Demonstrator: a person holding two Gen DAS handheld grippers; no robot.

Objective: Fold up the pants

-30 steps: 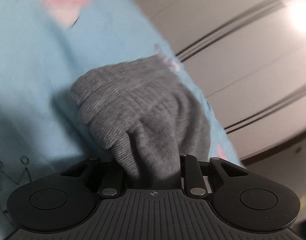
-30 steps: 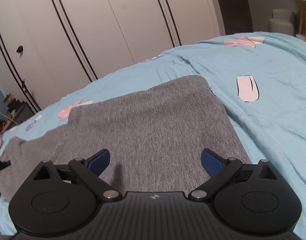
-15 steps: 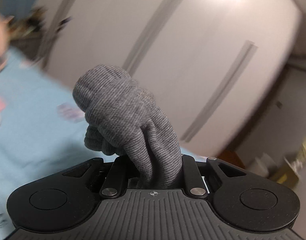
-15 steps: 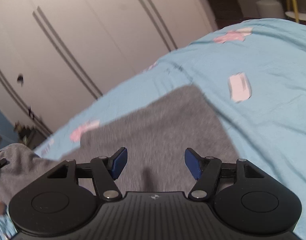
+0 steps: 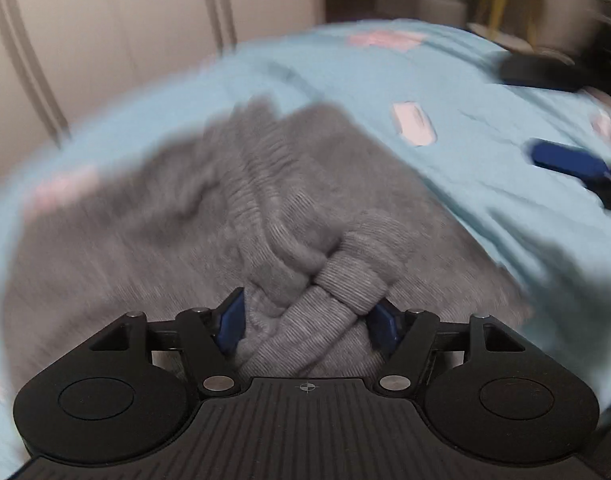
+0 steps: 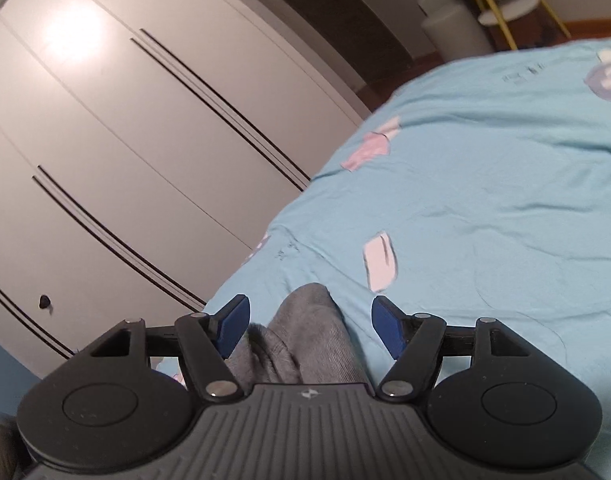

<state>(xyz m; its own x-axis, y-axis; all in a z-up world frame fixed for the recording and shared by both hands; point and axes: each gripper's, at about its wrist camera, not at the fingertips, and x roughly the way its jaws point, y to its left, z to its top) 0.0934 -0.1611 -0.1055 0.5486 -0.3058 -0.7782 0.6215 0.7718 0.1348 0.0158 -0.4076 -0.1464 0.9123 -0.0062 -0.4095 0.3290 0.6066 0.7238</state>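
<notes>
Grey knit pants (image 5: 265, 208) lie heaped on a light-blue bedspread (image 5: 485, 184) printed with pink patches, the garment's ribbed band running away from the left wrist camera toward white wardrobe doors (image 6: 125, 140); the view is blurred, so which end is waist and which is hem cannot be told. At the near end a bunched, twisted fold of the fabric sits between the blue pads of the left gripper (image 5: 307, 320). Its jaws have just been opening and now stand spread, the cloth filling the gap and brushing both pads without a visible pinch. In the right wrist view a narrow tongue of the same grey fabric points forward between the fingers of the right gripper (image 6: 309, 324), whose jaws, just opened a little further, stand apart with clear space on either side of the cloth.
</notes>
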